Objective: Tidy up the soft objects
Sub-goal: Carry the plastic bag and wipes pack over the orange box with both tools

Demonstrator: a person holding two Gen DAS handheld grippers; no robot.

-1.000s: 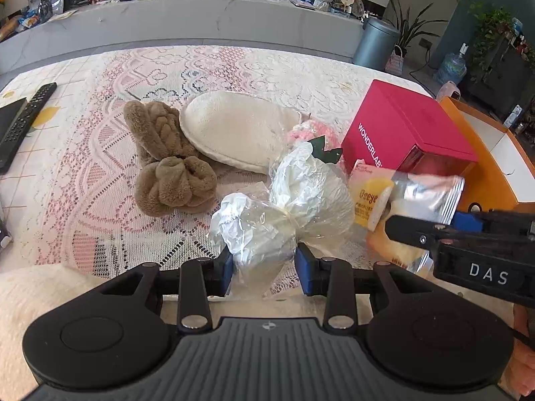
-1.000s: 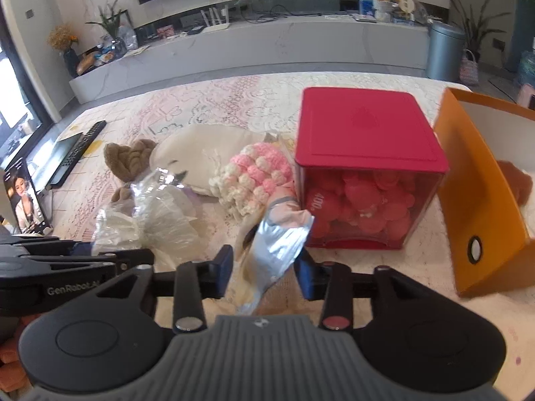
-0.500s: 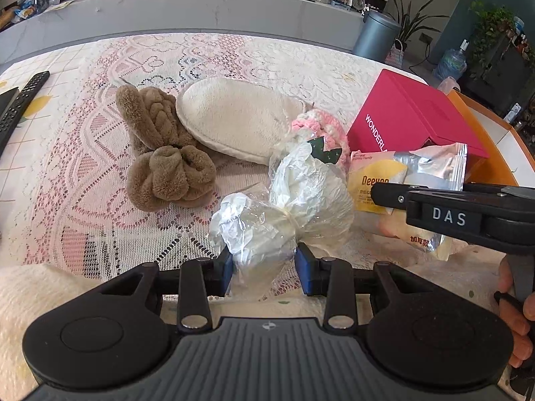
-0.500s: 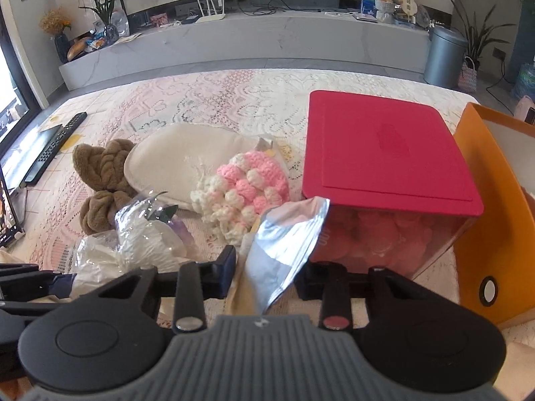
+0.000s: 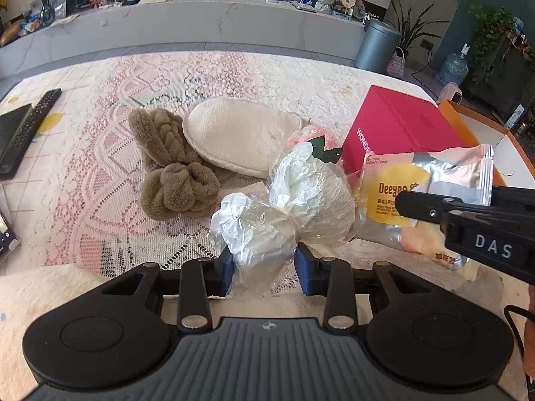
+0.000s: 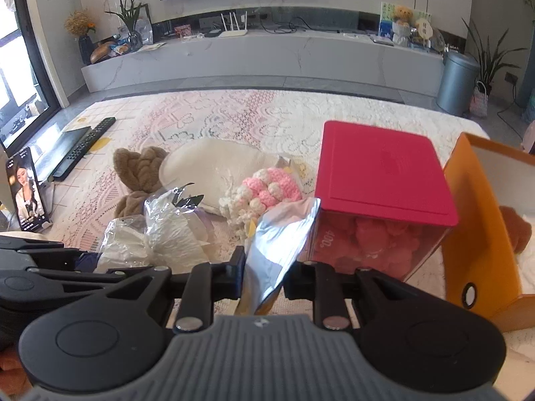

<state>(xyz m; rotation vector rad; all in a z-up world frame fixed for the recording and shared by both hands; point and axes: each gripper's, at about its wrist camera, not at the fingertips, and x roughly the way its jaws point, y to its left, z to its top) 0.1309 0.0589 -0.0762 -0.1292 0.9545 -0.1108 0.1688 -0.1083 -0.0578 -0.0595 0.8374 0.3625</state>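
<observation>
My left gripper (image 5: pixel 264 267) is shut on the neck of a white bundle wrapped in clear plastic (image 5: pixel 301 200), which rests on the lace cloth. My right gripper (image 6: pixel 262 274) has a silver and yellow foil pouch (image 6: pixel 281 244) between its jaws; the jaws are closing and the pads press on it. In the left wrist view the foil pouch (image 5: pixel 418 183) hangs clear of the cloth, right of the bundle. Behind lie brown plush pieces (image 5: pixel 174 173), a cream fleece pad (image 5: pixel 240 133) and a pink crochet bouquet (image 6: pixel 267 190).
A red-lidded box (image 6: pixel 381 167) stands at the right, and beside it an open orange box (image 6: pixel 474 220) holds a brown plush item (image 6: pixel 515 230). At the left edge lie a remote (image 5: pixel 30 120) and a propped phone (image 6: pixel 28 193).
The right gripper's jaws have narrowed onto the foil pouch and raised it off the cloth. The left gripper and its bundle have stayed in place.
</observation>
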